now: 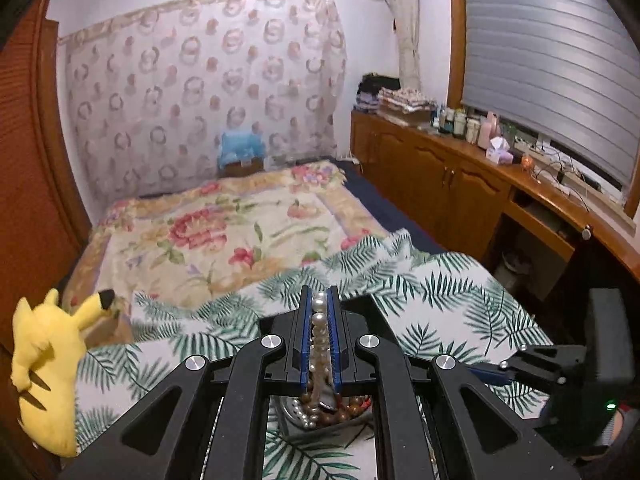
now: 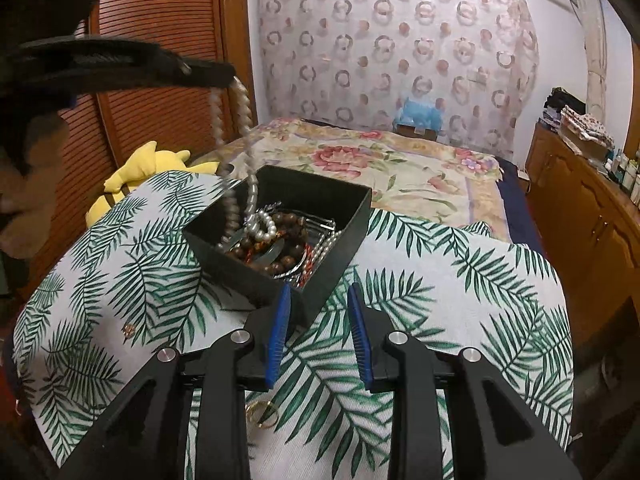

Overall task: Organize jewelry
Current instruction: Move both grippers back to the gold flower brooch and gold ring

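My left gripper (image 1: 320, 300) is shut on a pearl necklace (image 1: 319, 320). In the right wrist view the left gripper (image 2: 228, 74) holds the pearl necklace (image 2: 244, 108) high above a black box (image 2: 340, 240); its lower end hangs into the box. The box holds brown bead bracelets (image 2: 288, 228), pearls and silver pieces. My right gripper (image 2: 318, 300) is open and empty, its tips just in front of the box's near corner. A gold ring (image 2: 262, 412) lies on the leaf-print cloth (image 2: 440, 300) under the right gripper. A small earring (image 2: 129, 329) lies at the cloth's left.
A yellow plush toy (image 1: 44, 364) lies left of the cloth. A bed with a floral blanket (image 1: 224, 232) lies beyond. Wooden cabinets with bottles (image 1: 472, 124) run along the right. A wooden wardrobe (image 2: 160, 60) stands at the left.
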`<state>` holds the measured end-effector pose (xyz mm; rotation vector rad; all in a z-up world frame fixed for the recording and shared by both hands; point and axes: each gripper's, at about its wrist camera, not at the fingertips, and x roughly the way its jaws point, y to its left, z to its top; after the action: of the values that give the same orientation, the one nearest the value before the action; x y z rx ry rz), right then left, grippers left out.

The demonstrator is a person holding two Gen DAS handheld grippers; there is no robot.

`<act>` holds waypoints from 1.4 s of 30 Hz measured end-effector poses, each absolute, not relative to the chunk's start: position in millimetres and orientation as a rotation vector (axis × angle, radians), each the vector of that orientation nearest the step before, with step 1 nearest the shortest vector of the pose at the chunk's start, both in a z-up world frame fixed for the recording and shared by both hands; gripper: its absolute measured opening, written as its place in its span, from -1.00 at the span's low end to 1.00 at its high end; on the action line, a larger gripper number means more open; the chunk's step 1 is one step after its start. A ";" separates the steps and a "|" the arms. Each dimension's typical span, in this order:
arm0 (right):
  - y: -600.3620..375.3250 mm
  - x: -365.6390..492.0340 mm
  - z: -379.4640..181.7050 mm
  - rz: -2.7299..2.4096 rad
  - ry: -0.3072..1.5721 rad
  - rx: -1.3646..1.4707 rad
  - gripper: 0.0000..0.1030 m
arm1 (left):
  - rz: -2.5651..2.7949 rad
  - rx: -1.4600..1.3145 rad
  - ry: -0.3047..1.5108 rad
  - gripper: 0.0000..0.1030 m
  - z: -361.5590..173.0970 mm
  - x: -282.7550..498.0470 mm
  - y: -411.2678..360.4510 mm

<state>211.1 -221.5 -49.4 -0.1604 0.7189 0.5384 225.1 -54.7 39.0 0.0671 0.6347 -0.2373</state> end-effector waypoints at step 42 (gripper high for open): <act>-221.7 136.7 -92.3 0.577 0.792 -0.212 -0.13 | -0.221 0.137 0.814 0.74 -78.3 115.2 -15.5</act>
<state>136.7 -221.7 -92.3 -0.2124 0.7919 0.5768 115.2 -15.5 -78.3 0.1369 0.8145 -0.2206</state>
